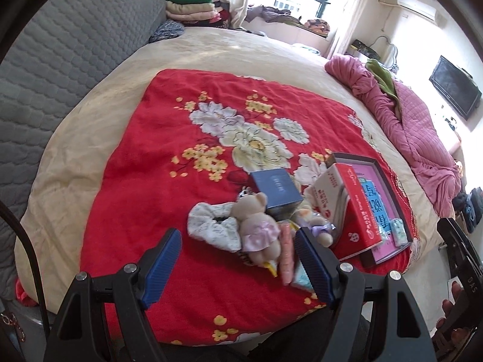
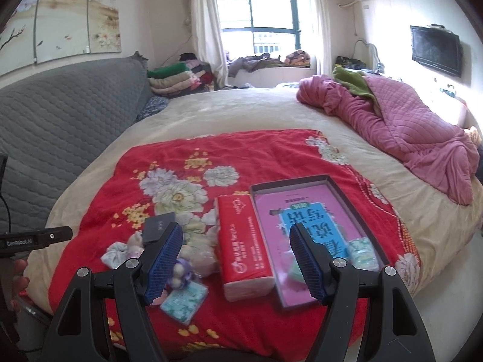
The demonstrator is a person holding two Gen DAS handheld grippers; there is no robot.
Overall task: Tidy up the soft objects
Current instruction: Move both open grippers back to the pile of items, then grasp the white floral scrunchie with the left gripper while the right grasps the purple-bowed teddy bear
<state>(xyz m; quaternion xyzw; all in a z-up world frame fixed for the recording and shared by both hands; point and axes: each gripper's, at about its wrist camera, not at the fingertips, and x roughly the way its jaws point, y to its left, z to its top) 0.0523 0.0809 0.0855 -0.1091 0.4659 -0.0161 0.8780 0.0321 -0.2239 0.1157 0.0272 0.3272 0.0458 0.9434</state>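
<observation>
A pile of soft things lies on the red flowered blanket (image 1: 145,157): a small teddy bear in a pink dress (image 1: 256,226), a white scrunchie (image 1: 208,226), a purple plush (image 1: 320,229), and pocket tissue packs (image 2: 184,301). A red tissue pack (image 2: 244,244) leans beside a dark tray (image 2: 344,193) that holds a pink book and a green tissue pack (image 2: 363,255). A dark blue box (image 1: 279,191) stands behind the bear. My left gripper (image 1: 241,265) is open above the bear. My right gripper (image 2: 237,259) is open above the red tissue pack.
A pink quilt (image 2: 401,126) is heaped at the bed's right side. A grey padded headboard (image 2: 60,120) is on the left, folded blankets (image 2: 175,80) at the far corner. The blanket's far half (image 2: 229,150) holds nothing.
</observation>
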